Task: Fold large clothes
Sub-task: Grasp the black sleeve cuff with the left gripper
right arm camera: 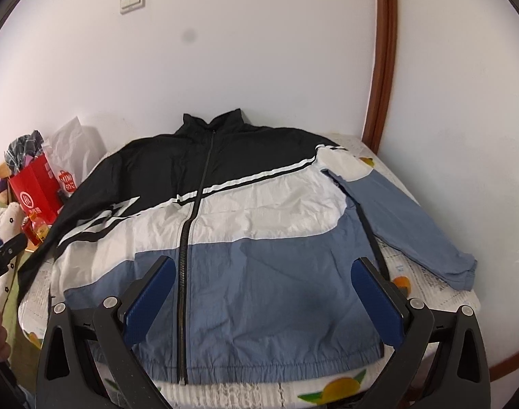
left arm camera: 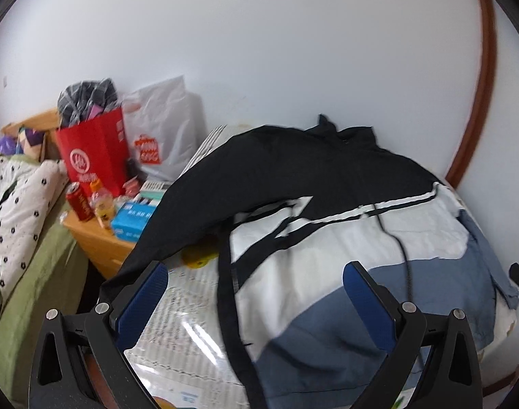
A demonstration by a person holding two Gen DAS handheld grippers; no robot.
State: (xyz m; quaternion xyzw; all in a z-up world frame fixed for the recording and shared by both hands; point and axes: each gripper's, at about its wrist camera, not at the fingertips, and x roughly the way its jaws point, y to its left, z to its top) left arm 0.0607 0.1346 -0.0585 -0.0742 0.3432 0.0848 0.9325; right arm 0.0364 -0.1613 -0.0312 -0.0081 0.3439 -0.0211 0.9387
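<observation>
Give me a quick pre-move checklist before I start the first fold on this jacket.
1. Jacket laid front-up, zipper closed: ok.
2. Left gripper open, holding nothing: ok.
3. Right gripper open, holding nothing: ok.
4. Blue sleeve spread flat on the table cover: ok.
5. Black sleeve flat on the table: not ok, it drapes over the edge.
6. Hem straight along the near edge: ok.
</observation>
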